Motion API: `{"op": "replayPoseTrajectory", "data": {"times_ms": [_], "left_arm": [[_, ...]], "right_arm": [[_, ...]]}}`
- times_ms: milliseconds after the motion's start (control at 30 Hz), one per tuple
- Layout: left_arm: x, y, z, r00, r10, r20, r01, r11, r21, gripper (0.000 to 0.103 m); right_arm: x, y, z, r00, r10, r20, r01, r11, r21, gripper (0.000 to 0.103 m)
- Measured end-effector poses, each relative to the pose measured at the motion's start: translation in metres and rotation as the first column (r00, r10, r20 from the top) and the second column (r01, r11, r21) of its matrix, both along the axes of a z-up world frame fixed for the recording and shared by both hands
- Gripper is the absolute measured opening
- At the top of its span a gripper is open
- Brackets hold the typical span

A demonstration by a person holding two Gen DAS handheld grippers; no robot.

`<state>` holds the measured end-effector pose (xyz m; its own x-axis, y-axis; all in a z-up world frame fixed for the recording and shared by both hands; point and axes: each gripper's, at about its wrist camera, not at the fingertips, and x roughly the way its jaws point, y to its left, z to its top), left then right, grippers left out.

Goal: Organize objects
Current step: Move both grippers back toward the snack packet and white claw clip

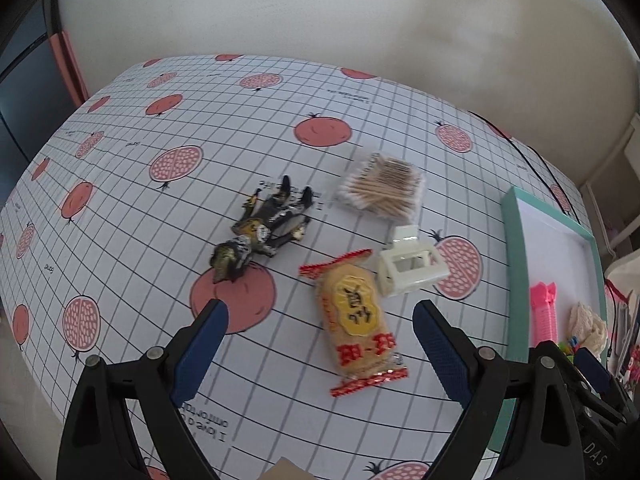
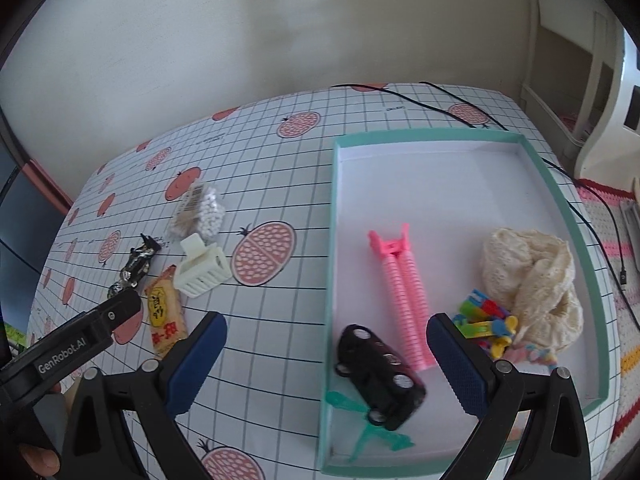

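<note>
A mint-green tray [image 2: 568, 204] with white floor sits on a grid-lined cloth [image 2: 280, 168] printed with pink pomegranates.

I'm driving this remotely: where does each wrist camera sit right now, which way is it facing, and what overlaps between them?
Left wrist: on the open left gripper, above the rice cracker packet; the right gripper shows at the frame's right.
Right wrist: on the open right gripper, over the teal tray and black toy car; left gripper intrudes.
Shared: cracker packet, white hair claw, tray.
</note>
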<state>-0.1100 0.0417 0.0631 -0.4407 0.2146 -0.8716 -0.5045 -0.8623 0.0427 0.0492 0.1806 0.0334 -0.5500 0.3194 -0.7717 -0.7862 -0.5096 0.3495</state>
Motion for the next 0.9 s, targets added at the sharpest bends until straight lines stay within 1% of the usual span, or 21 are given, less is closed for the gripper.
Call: {"op": "replayPoseTrajectory", "data": {"times_ms": [300,500,567,667,767,900], "left_arm": [[-0.014,-0.01,-0.005,1.0,0.017,0.016,-0.017,1.0,0.008,0.094],[-0.012,-0.002,-0.013,0.999,-0.015,0.043,0.015,1.0,0.002,0.094],[-0.012,0.0,-0.015,0.999,-0.021,0.04,0.021,1.0,-0.003,0.094],[-0.014,0.003,-0.022,0.998,-0.032,0.061,0.033,0.999,-0.007,0.094],[-0.015,0.007,-0.025,0.998,-0.042,0.053,0.042,0.999,-0.003,0.094],[-0.015,0.014,-0.032,0.997,-0.056,0.048,0.057,0.998,-0.023,0.094]], "right_arm": [[-0.022,-0.012,0.003,1.0,0.027,0.0,-0.027,0.999,0.019,0.102],[-0.036,-0.019,0.001,0.998,0.06,0.015,-0.06,0.998,0.025,0.102],[-0.035,-0.019,0.001,0.998,0.058,0.021,-0.059,0.998,0.029,0.102],[-0.033,-0.017,0.0,0.999,0.048,0.025,-0.049,0.998,0.029,0.102],[-0.031,-0.014,-0.001,0.999,0.038,0.028,-0.039,0.999,0.028,0.102],[-0.03,-0.012,-0.004,0.999,0.031,0.04,-0.032,0.999,0.026,0.102]]}}
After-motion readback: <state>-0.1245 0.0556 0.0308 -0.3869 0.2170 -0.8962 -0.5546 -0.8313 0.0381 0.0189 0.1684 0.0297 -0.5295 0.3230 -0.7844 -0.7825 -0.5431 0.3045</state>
